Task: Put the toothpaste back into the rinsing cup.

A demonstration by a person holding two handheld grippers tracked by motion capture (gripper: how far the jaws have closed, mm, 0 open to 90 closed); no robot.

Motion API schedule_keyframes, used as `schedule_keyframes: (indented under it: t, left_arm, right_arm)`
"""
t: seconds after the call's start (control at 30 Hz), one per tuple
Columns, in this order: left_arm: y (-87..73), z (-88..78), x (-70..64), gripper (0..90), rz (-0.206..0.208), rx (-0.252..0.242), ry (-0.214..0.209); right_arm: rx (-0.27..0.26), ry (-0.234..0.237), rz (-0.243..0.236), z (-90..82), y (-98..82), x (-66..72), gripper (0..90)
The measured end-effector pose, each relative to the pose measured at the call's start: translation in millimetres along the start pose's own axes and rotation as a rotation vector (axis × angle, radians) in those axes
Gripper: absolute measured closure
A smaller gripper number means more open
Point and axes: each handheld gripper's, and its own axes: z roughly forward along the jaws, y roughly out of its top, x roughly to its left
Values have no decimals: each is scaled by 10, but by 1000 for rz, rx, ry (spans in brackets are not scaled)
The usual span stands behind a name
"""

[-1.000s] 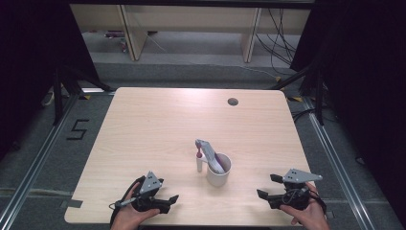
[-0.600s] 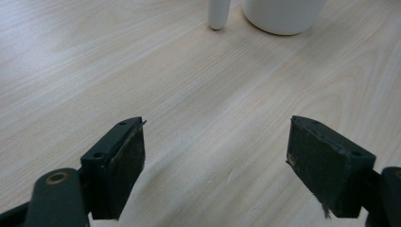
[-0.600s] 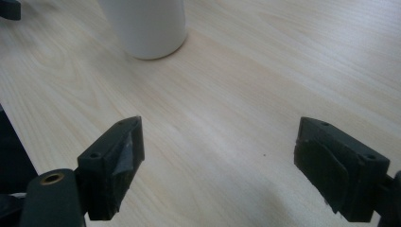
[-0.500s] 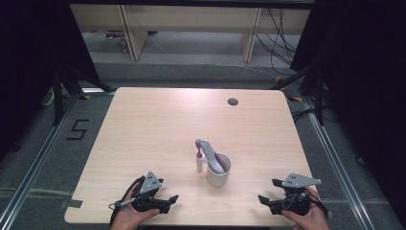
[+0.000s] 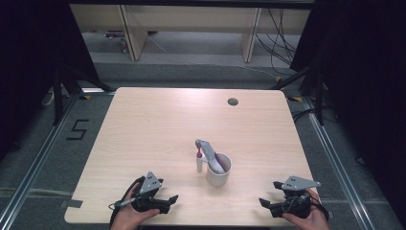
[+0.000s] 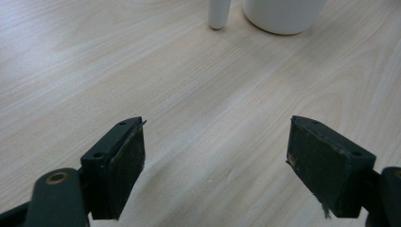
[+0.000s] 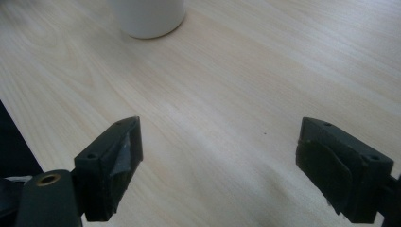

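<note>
A white cup stands on the light wooden table, a little right of its middle. A grey and pink tube leans out of the cup toward the left. Next to the cup's left side stands a small white stick-like item with a red top. My left gripper rests open near the front edge, left of the cup. The right gripper is open near the front edge to the cup's right. Through the left gripper view I see open jaws over bare wood, with the cup's base and the white item ahead. In the right gripper view the jaws stand wide and empty, the cup ahead of them.
A round cable hole sits near the table's far right corner. Beyond the far edge are a shelf frame and cables on the floor. A dark drop past the table edge appears at the left of the right gripper view.
The right gripper has drawn back a little toward the front edge of the table. The left gripper, cup and tube have not moved.
</note>
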Motion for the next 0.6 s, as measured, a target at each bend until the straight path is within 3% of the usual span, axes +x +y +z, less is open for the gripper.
schedule_keyframes:
  t: [0.33,0.53,0.57,0.6]
  left_arm:
    - [-3,4,0,195,5,1,8]
    - [-3,4,0,195,4,1,6]
    - [-4,4,0,195,4,0,6]
    - [-4,8,-5,195,-4,-7,3]
  right_arm:
    - [11,-4,-17,13,-1,0,164]
    - [18,-6,-8,11,1,-7,164]
    - [22,1,13,12,-1,14,164]
    - [8,-9,-34,16,4,-18,164]
